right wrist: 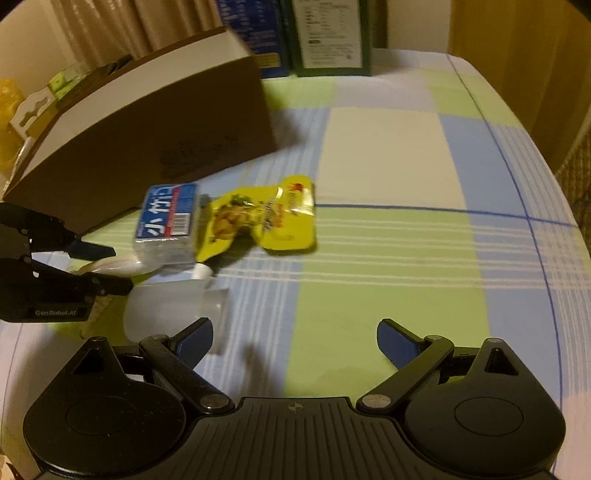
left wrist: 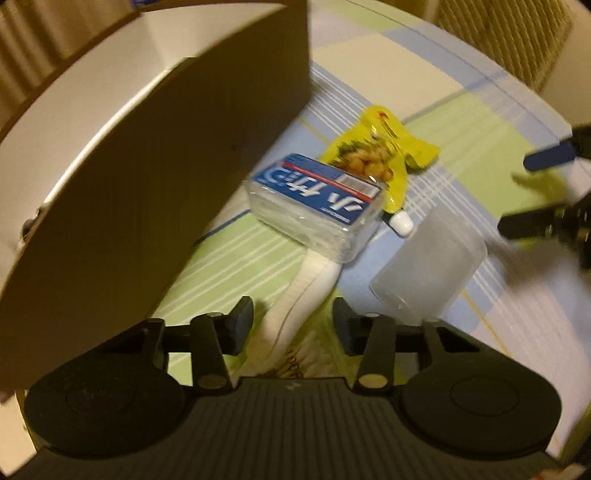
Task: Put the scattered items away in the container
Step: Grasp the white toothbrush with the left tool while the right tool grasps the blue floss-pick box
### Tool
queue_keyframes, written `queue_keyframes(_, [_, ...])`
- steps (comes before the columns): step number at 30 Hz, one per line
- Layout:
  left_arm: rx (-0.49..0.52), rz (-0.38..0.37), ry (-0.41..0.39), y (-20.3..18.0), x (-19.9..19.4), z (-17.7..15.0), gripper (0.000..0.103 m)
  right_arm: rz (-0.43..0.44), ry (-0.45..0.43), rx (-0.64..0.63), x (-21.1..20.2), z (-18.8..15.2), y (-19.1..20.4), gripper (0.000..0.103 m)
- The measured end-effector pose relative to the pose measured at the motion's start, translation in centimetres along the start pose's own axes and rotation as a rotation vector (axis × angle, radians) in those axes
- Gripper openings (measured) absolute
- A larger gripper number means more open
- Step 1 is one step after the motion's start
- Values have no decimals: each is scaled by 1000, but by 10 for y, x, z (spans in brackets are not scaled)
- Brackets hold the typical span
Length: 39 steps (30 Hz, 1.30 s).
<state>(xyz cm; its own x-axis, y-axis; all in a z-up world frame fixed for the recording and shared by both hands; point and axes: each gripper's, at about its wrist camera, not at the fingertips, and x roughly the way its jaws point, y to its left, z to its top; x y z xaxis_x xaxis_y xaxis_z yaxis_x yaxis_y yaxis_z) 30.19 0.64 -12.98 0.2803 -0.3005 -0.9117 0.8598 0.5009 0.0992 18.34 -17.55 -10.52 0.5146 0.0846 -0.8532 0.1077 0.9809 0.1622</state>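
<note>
A brown cardboard box point(left wrist: 155, 173) with a white inside stands at the left; it also shows in the right wrist view point(right wrist: 147, 122). Beside it lie a clear pack with a blue label point(left wrist: 317, 199) point(right wrist: 166, 225), a yellow spouted pouch point(left wrist: 380, 155) point(right wrist: 266, 218), a frosted plastic container point(left wrist: 428, 273) point(right wrist: 173, 314) and a white tube point(left wrist: 295, 314). My left gripper point(left wrist: 293, 328) is open, its fingers on either side of the white tube. My right gripper point(right wrist: 295, 343) is open and empty over the cloth, right of the frosted container.
A checked green, blue and cream cloth point(right wrist: 388, 240) covers the table. Blue and green cartons point(right wrist: 325, 33) stand at the far edge behind the box. Small items point(right wrist: 33, 107) sit left of the box. The right gripper shows at the right edge of the left wrist view point(left wrist: 546, 192).
</note>
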Motion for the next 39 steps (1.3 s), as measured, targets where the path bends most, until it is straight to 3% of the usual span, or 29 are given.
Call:
queue_keyframes(5, [66,-22,-15,-3,-3,-1,17,-9,10,21,2,-3,-5,94])
queue_keyframes(12, [18,25,-56,9,-31,-14,17,33,-7,-10,4,4,7,94])
queue_keyframes(16, [-89,57,-96,22,-56,-29,17,78,-26,-51,5,13,22,94])
queue_keyframes(21, [-225,142,-92,39,-67,-51,17,136,-49,-122,9,26,44,93])
queue_keyframes(29, [-434,219,-66,67,-77,-90,17,196,-51,-255,39,52,87,79])
queue_keyframes(39, [-581,269,-45,83,-72,-112,17,154,-6,-351,89,72,118,66])
